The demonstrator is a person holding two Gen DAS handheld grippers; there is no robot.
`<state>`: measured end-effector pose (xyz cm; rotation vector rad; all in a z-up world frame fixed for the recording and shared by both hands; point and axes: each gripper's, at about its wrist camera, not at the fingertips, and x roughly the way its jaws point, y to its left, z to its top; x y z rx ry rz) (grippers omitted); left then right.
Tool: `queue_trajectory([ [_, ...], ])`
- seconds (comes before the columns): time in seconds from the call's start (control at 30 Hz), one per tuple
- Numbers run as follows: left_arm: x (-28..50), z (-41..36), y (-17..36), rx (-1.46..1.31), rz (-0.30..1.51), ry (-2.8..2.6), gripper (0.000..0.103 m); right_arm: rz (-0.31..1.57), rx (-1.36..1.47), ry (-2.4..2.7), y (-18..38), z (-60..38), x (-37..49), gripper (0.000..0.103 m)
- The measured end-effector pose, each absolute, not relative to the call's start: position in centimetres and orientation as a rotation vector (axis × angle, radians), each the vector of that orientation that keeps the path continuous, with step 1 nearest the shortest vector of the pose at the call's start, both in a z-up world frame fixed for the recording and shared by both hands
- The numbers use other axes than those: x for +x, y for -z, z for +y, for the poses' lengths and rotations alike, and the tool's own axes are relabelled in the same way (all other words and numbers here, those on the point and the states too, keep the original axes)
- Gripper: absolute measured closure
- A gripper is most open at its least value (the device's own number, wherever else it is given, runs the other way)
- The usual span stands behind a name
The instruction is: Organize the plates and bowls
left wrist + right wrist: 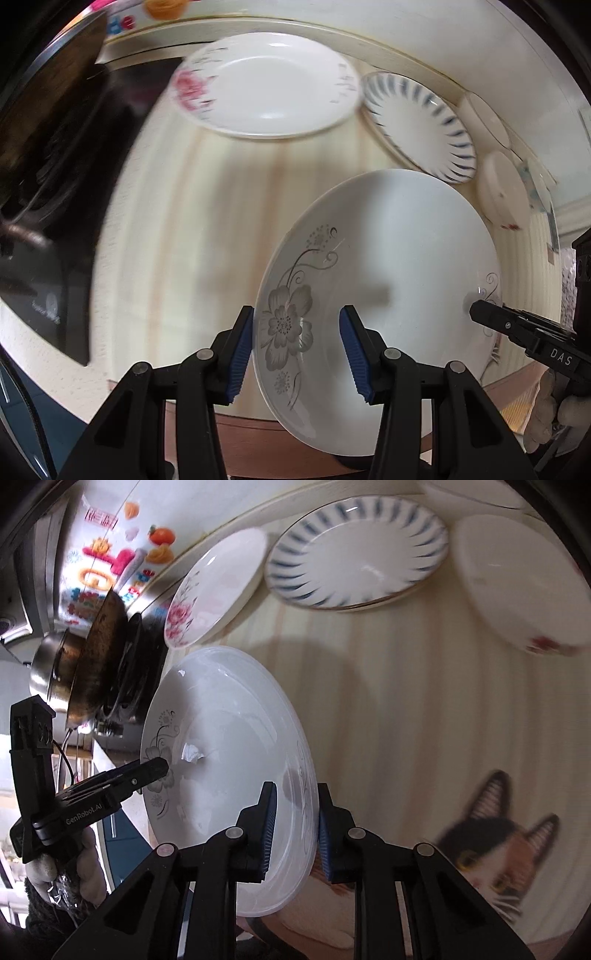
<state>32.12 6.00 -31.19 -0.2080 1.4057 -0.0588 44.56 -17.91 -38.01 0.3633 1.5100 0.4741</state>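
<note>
Jaws first: the right gripper (291, 830) has its blue pads pinched tight on the near rim of the grey-flower plate (229, 760), and that plate is tilted up on edge, lifted off the bench (388, 709). The left gripper (297, 354) has its jaws spread, one pad on each side of the plate's opposite rim; the rim looks to sit in the gap between them, though whether the pads touch it is hard to tell. From the left wrist view the same grey-flower plate (388, 295) fills the middle, with the right gripper's tip (487, 314) on its far edge.

Just beyond, pale striped bench. Further back, a pink-flower plate (266, 85) lies flat, and just beside it a blue-striped plate (417, 125). To the right of that, a white bowl (517, 587) with a red mark near its rim. In the right wrist view a cat picture (491, 853) shows on the bench close by. Off at the left, a dark pan (96, 657) and a steel pot (48, 672) sit on the stove (44, 192), and a colourful printed wall (110, 554) runs behind.
</note>
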Motion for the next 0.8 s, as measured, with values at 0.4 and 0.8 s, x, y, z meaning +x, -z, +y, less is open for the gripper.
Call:
queue_trajectory([
  [0.4,35.3,-1.4,33.4,-0.13,1.456,0.158,0.059,1.522,0.442,-0.309,39.2,-26.5,43.3,0.08],
  [0.8,36.6,-1.9,34.6,-0.098,1.478,0.158,0.059,1.551,0.496,-0.258,41.5,-29.0,43.0,0.08],
])
